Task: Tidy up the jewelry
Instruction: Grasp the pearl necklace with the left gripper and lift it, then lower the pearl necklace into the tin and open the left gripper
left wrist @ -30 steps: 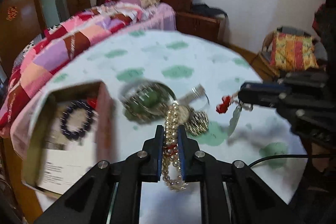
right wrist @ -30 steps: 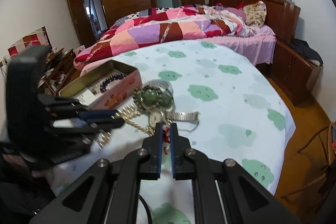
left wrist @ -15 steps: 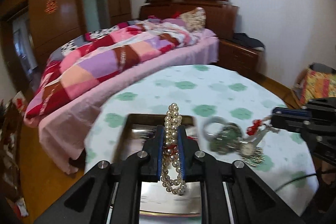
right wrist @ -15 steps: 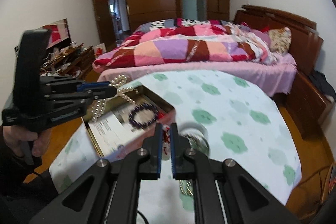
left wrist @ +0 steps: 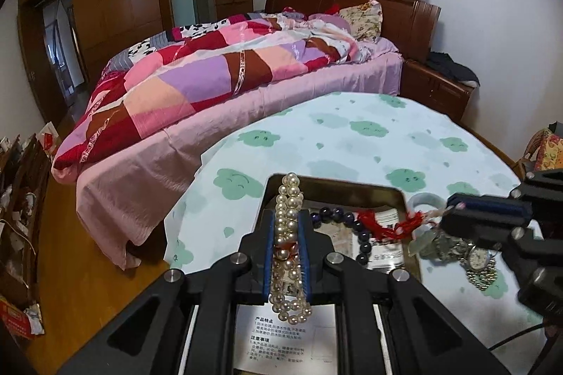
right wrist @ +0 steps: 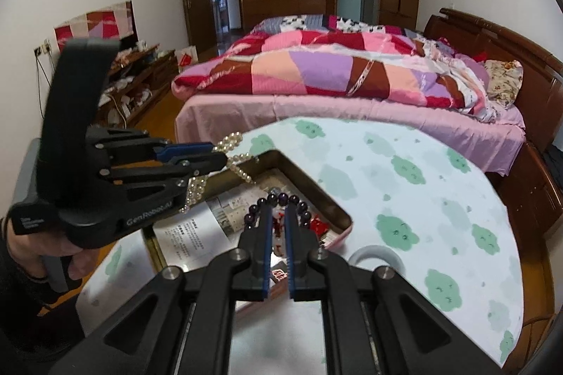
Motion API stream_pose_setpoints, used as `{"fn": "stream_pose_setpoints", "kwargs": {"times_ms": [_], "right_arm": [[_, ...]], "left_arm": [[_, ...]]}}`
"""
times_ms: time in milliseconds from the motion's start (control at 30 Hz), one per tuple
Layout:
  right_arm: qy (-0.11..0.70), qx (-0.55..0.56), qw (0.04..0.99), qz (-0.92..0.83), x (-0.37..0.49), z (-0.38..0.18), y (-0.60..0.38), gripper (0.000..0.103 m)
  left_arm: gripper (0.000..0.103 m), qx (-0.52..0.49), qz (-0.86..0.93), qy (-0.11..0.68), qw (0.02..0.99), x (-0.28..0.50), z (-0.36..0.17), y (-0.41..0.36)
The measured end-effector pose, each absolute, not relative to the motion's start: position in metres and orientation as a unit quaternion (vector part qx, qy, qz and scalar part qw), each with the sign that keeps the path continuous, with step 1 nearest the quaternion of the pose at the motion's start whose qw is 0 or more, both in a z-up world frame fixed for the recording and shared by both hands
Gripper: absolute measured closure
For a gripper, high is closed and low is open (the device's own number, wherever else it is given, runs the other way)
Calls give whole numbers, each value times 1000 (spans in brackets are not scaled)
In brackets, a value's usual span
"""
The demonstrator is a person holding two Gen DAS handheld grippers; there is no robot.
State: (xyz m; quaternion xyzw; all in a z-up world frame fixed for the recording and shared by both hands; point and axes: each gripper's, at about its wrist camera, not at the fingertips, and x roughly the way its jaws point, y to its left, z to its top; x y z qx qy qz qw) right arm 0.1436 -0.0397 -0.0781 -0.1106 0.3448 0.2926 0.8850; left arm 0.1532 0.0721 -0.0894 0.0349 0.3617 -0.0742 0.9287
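My left gripper is shut on a pearl necklace and holds it above the near left part of an open tin box. In the right wrist view the left gripper shows with pearls dangling over the tin. My right gripper is shut on a jade pendant with a red tassel, over the tin's right side. A dark purple bead bracelet lies inside on a printed leaflet.
A pale bangle, a wristwatch and other jewellery lie on the round table's cloud-print cloth, right of the tin. A bed stands close behind the table. A person's hand grips the left tool.
Both grippers have swung left from the jewellery pile to above the tin, the left carrying the pearls and the right the tasselled pendant. Both have rolled somewhat.
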Motion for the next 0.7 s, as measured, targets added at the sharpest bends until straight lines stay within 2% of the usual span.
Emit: {"fn": "stream_pose_setpoints", "kwargs": {"times_ms": [267, 600, 633, 700], "right_arm": [[388, -118, 870, 279, 159, -117, -31, 94], [397, -108, 872, 266, 161, -126, -36, 91], [399, -108, 871, 264, 161, -126, -37, 91], [399, -105, 872, 264, 162, -128, -38, 89]], "left_arm": [[91, 46, -76, 386, 918, 163, -113, 65], [89, 47, -79, 400, 912, 166, -123, 63], [86, 48, -80, 399, 912, 166, -122, 63], [66, 51, -73, 399, 913, 166, -122, 62]]}}
